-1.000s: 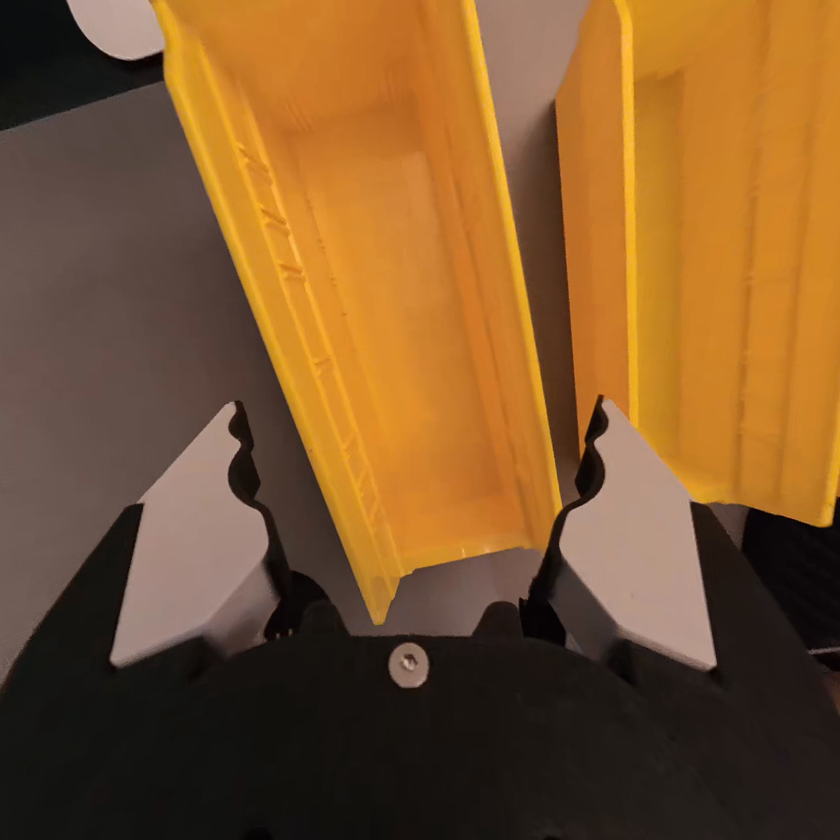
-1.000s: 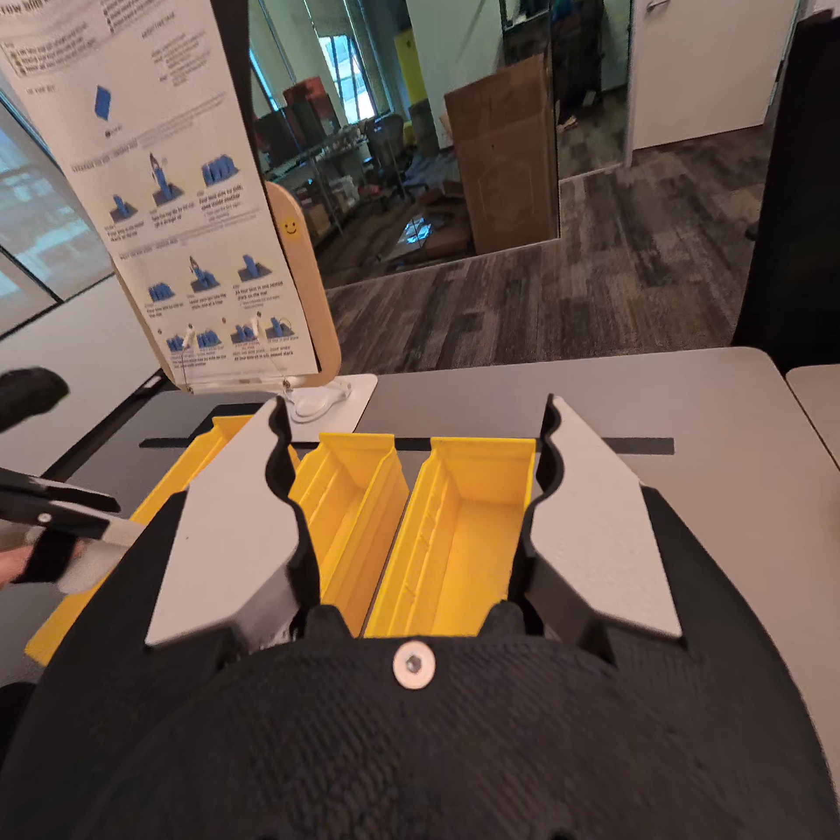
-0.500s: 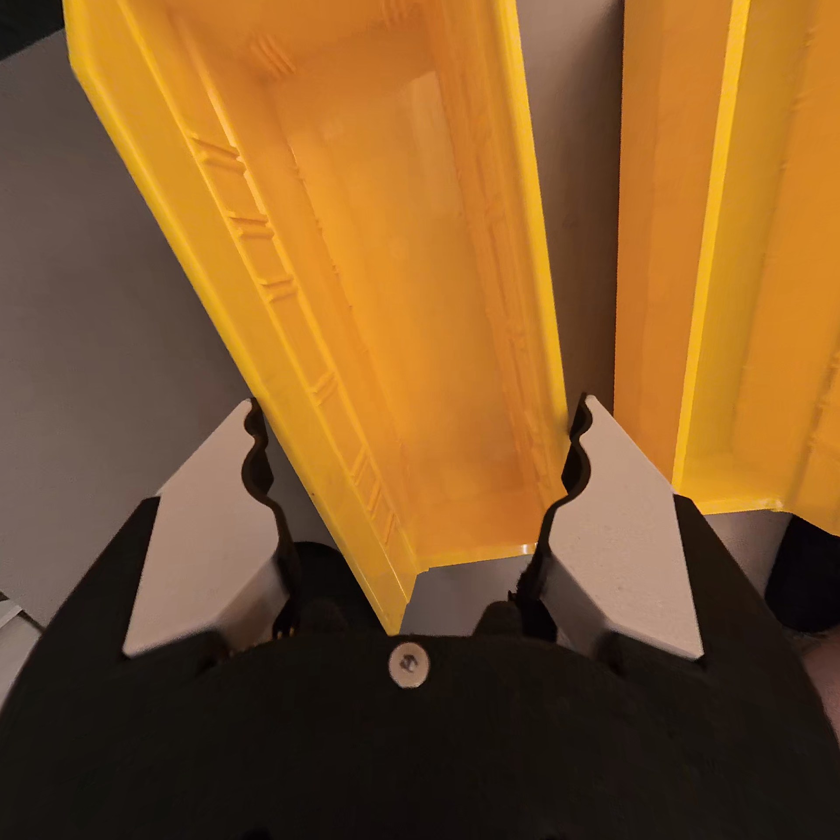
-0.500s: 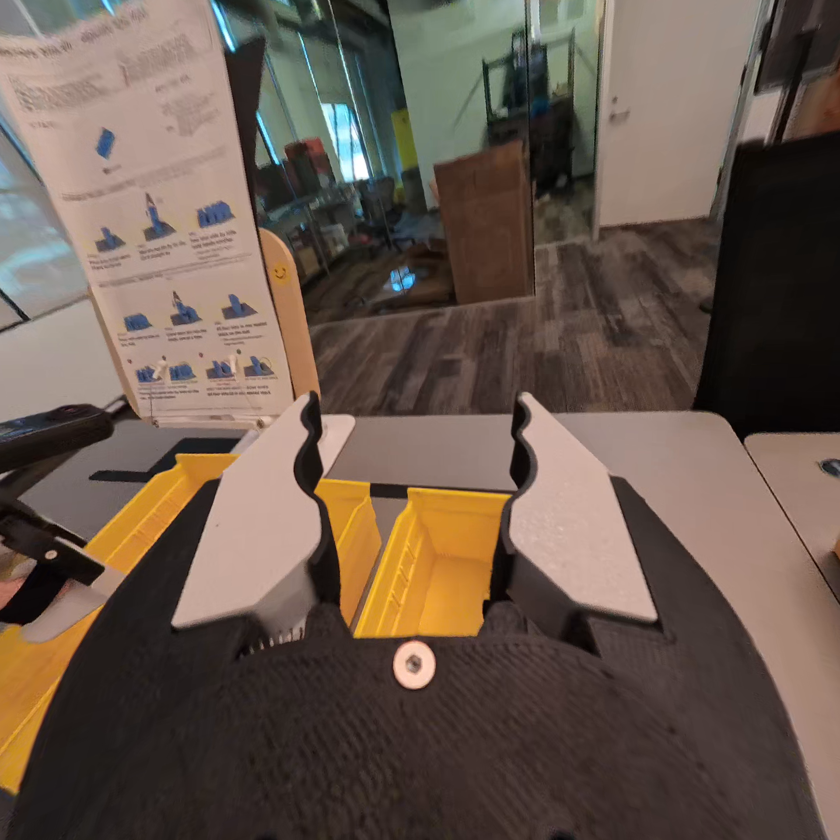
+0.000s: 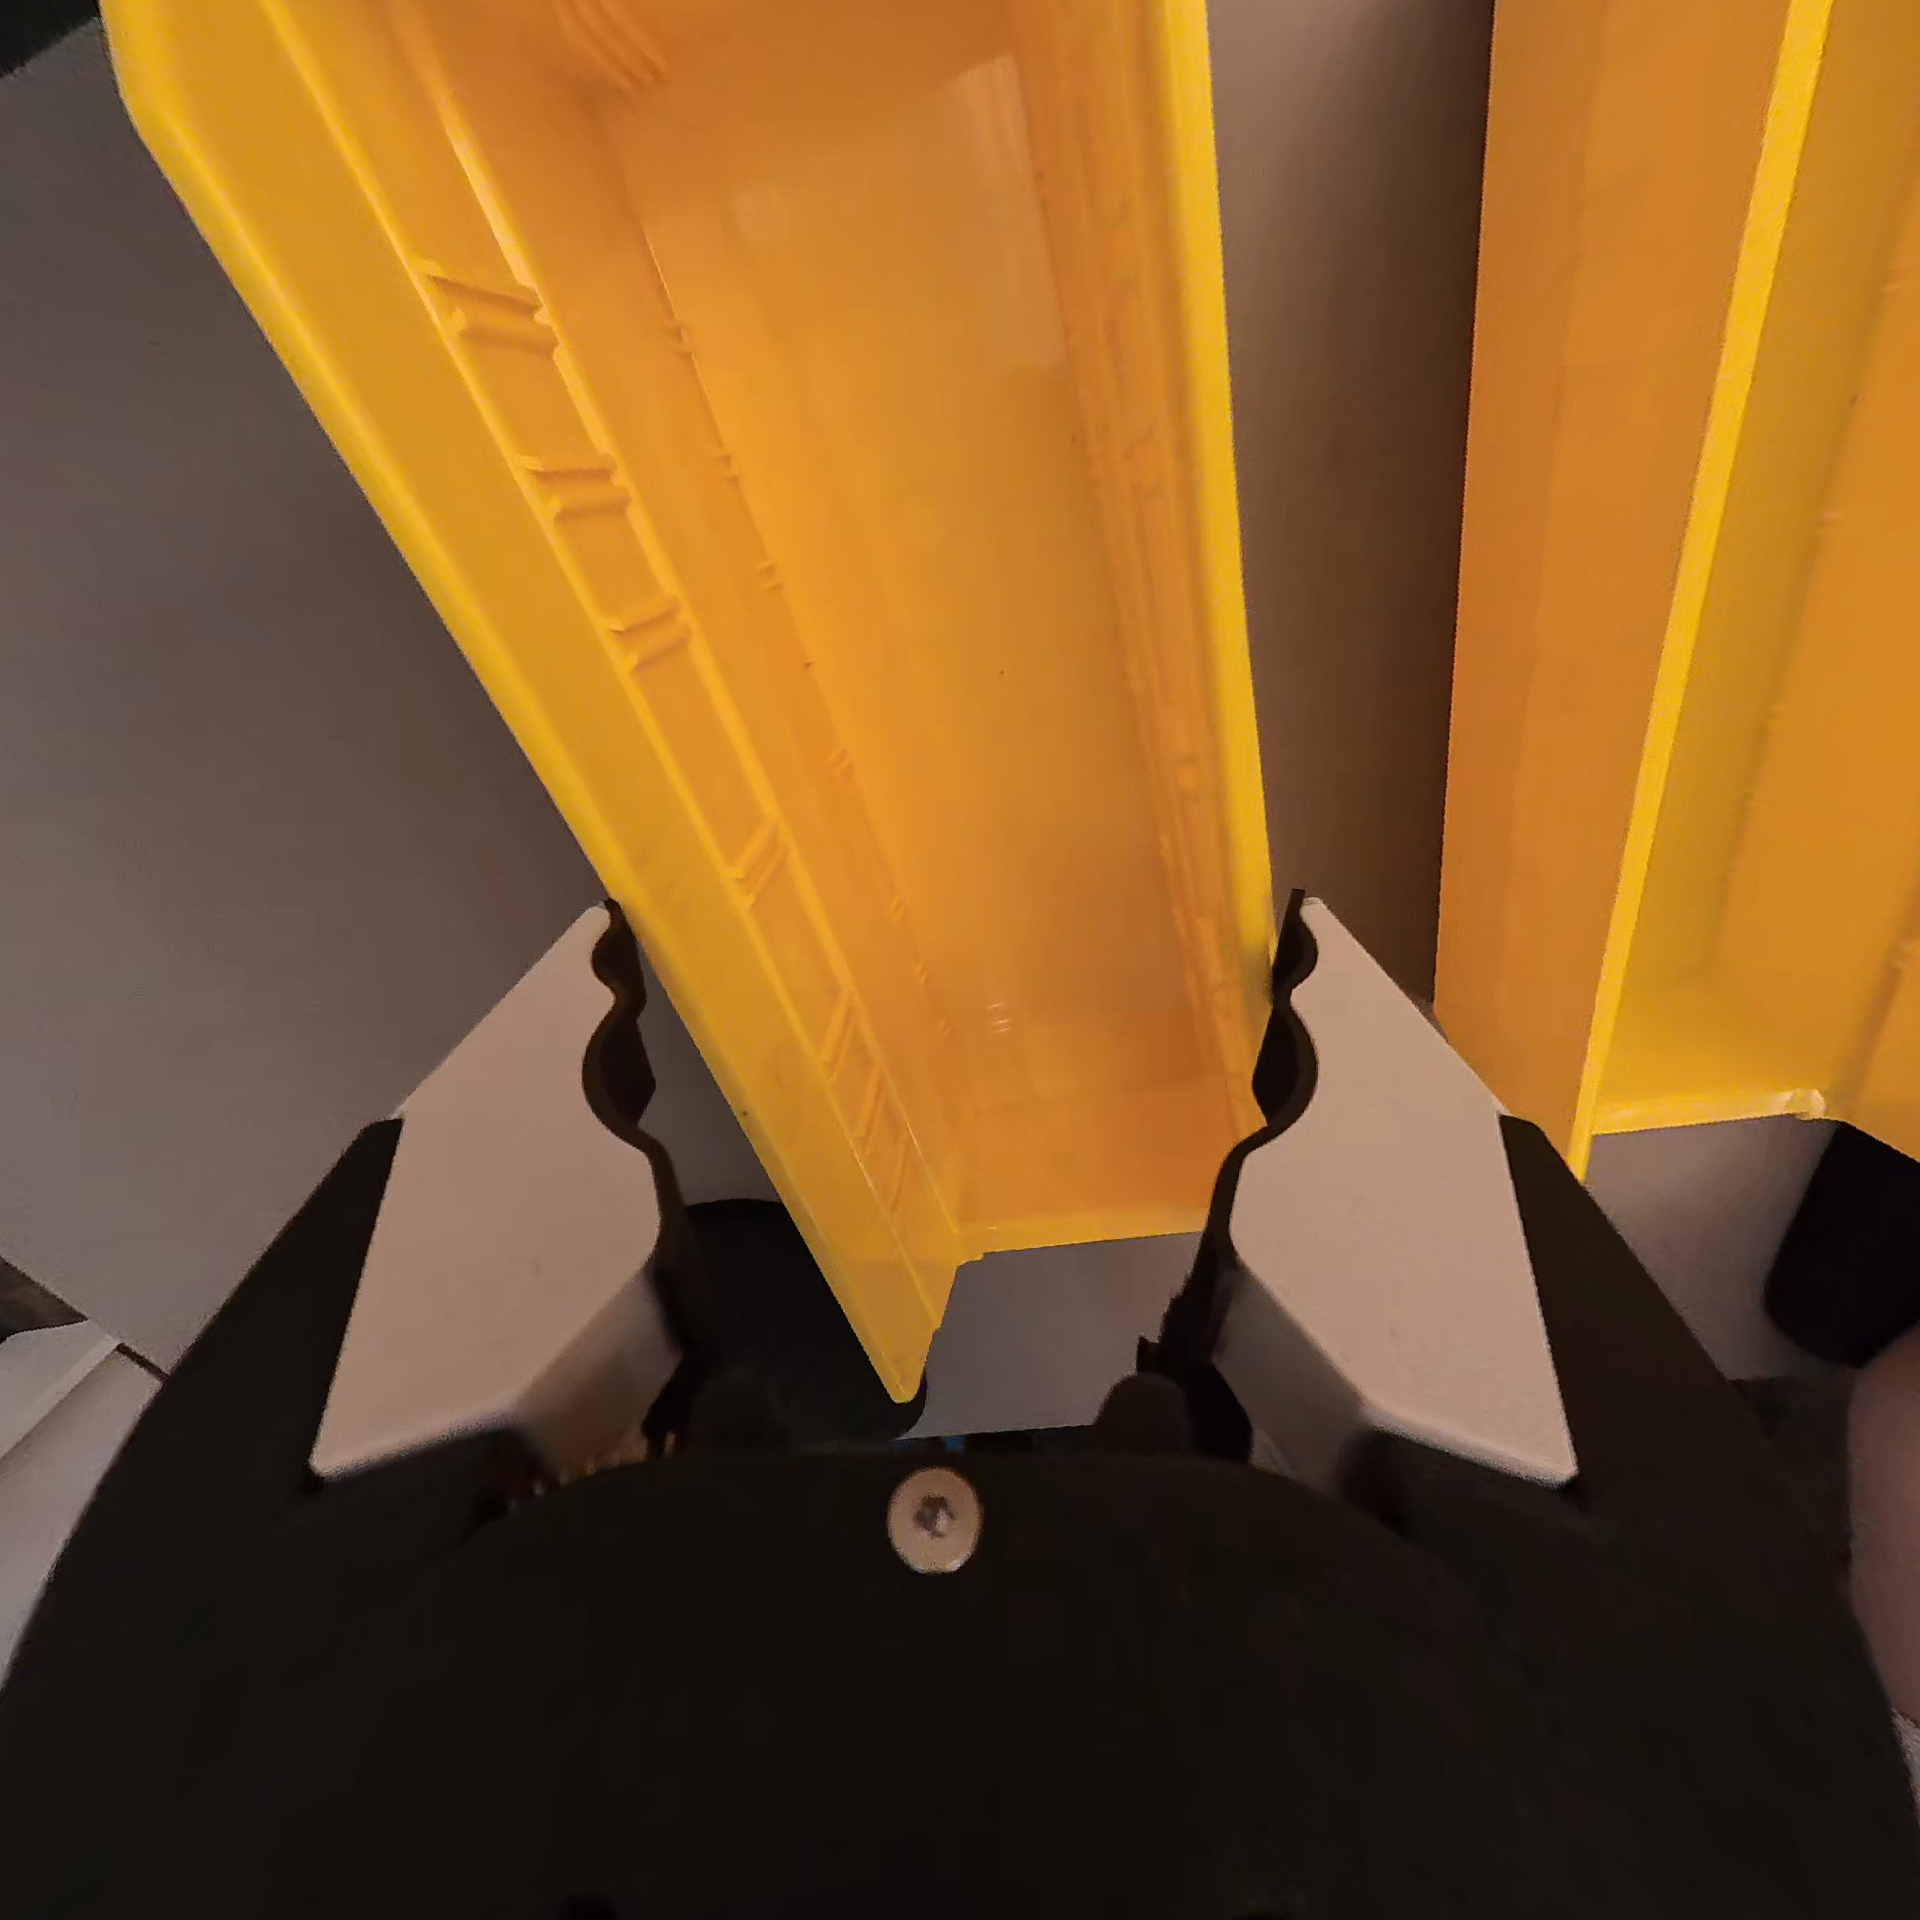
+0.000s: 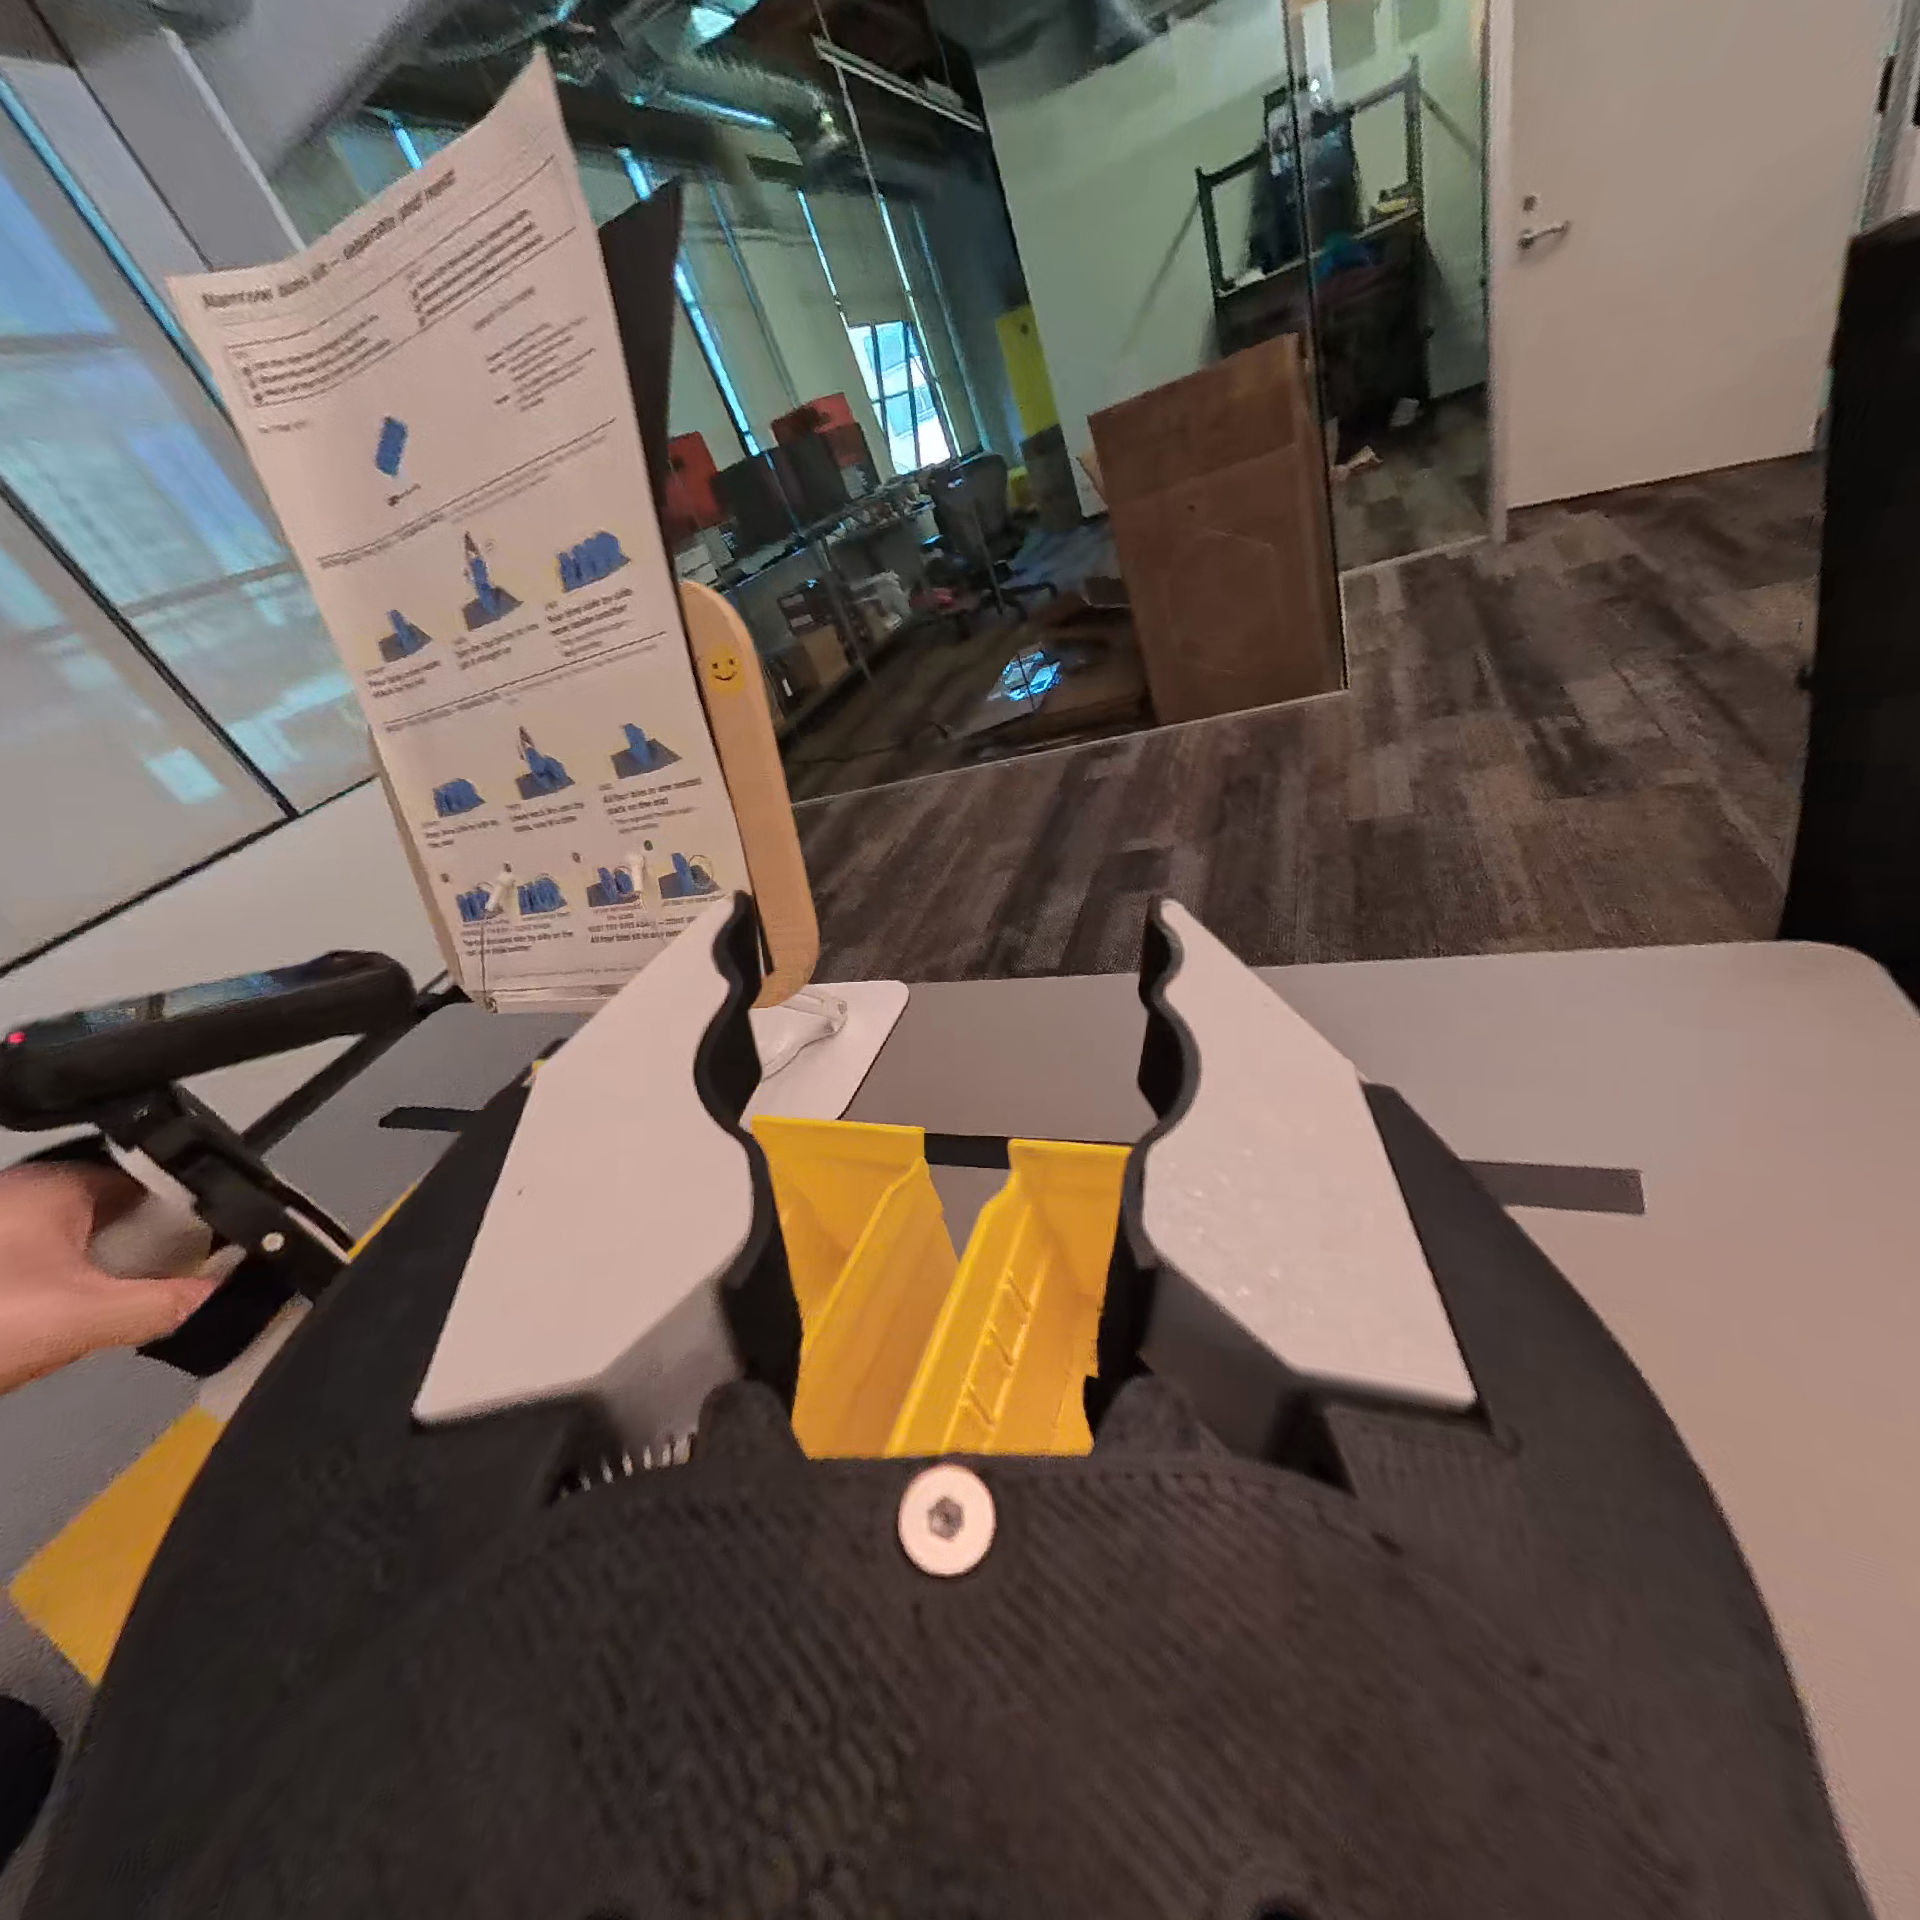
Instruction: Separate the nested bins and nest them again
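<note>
grey table [image 6: 1558,1060]: yellow bins [image 6: 997,1299], sign stand [image 6: 821,1039].

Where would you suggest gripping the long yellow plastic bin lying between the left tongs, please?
Probably across the long yellow plastic bin's near open end, squeezing both side walls from the outside; the left tongs already straddle it there, and the walls run roughly parallel.

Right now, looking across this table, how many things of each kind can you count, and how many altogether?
Yellow bins: 3 (the third is mostly hidden)
Hand-held tools: 2, the left tool and the right tool
Printed sheet on a stand: 1
Total: 6
</note>
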`<state>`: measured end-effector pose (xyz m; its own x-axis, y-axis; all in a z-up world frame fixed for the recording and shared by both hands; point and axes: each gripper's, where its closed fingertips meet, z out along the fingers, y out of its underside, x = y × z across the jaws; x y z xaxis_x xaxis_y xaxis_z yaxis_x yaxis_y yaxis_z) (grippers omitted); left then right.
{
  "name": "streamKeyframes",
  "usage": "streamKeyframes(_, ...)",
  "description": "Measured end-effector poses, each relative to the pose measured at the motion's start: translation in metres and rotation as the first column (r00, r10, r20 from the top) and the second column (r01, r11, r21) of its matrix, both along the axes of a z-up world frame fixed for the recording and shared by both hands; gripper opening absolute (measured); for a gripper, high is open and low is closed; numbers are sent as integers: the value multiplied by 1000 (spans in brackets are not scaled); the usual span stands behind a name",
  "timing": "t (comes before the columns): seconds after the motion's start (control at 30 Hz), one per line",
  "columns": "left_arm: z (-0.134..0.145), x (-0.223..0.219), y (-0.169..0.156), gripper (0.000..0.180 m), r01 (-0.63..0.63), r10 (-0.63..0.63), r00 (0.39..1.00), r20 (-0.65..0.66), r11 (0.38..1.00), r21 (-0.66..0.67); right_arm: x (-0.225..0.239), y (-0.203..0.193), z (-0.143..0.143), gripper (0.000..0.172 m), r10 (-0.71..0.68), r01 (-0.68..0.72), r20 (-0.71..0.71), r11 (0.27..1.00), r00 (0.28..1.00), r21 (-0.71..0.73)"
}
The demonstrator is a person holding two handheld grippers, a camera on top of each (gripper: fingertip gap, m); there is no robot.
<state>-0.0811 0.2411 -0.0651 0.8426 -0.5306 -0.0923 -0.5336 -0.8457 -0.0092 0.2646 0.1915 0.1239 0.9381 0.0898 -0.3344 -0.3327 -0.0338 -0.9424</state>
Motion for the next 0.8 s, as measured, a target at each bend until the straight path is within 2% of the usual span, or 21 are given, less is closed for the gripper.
streamKeyframes(0.2,2,-2,2,115,0,0,1000,1,1000,-4,-38,12,-3,73,52,-46,162,998,985,-40)
streamKeyframes(0.37,3,-4,0,115,6,-6,1000,-22,1000,-12,-61,20,-14,72,131,-119,154,989,979,-87)
streamKeyframes(0.57,11,-7,2,108,27,-26,998,-52,999,18,-67,21,-14,72,153,-141,148,986,977,-85)
streamKeyframes(0.73,7,-6,-2,121,4,-3,999,-38,1000,6,-63,19,-13,72,170,-164,93,984,981,-69)
streamKeyframes(0.8,3,-3,-6,135,-7,6,1000,-9,1000,-19,-63,17,-10,72,179,-175,68,983,982,-54)
